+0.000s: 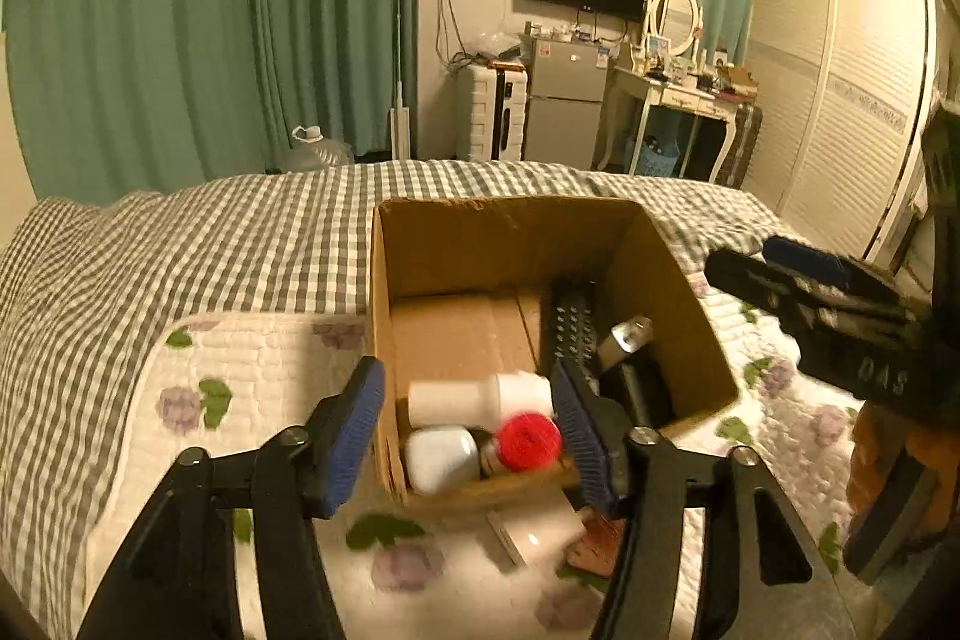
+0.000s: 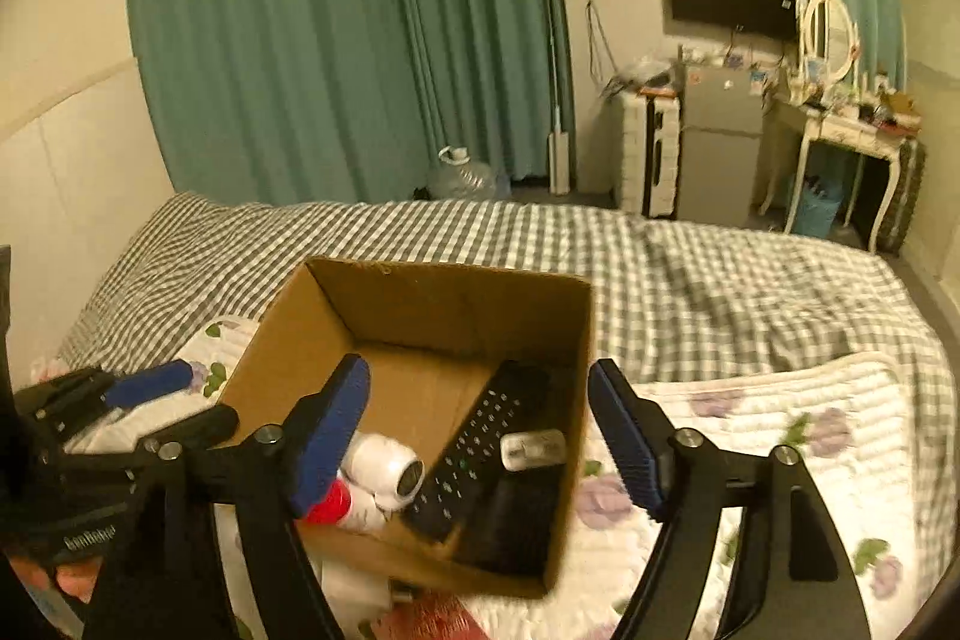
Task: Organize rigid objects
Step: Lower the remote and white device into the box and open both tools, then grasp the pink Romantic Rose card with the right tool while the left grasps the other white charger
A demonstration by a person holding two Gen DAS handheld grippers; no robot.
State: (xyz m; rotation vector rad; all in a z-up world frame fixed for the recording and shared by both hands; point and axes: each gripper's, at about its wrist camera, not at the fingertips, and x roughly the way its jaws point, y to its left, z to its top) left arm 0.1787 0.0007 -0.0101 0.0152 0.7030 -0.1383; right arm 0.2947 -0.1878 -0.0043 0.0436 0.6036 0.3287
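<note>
An open cardboard box [image 1: 420, 244] [image 2: 420, 298] stands on the bed. Inside lie a white bottle [image 1: 474, 397] [image 2: 387, 463], a small white case [image 1: 438, 457], a red-capped bottle [image 1: 528, 441] [image 2: 327, 505], a black remote [image 1: 573, 331] [image 2: 480, 445] and a black item with a silver cap [image 1: 627, 334] [image 2: 531, 448]. My left gripper [image 1: 468, 439] is open and empty above the box's near end. My right gripper [image 2: 480, 439] is open and empty, above the box. The right gripper also shows at the right of the left wrist view [image 1: 840, 304].
A white object [image 1: 543, 526] and a reddish flat item [image 1: 600, 544] [image 2: 432, 619] lie on the floral quilt [image 1: 252, 370] in front of the box. Checked bedding [image 2: 720, 268] lies beyond. Green curtains, a fridge and a dressing table stand across the room.
</note>
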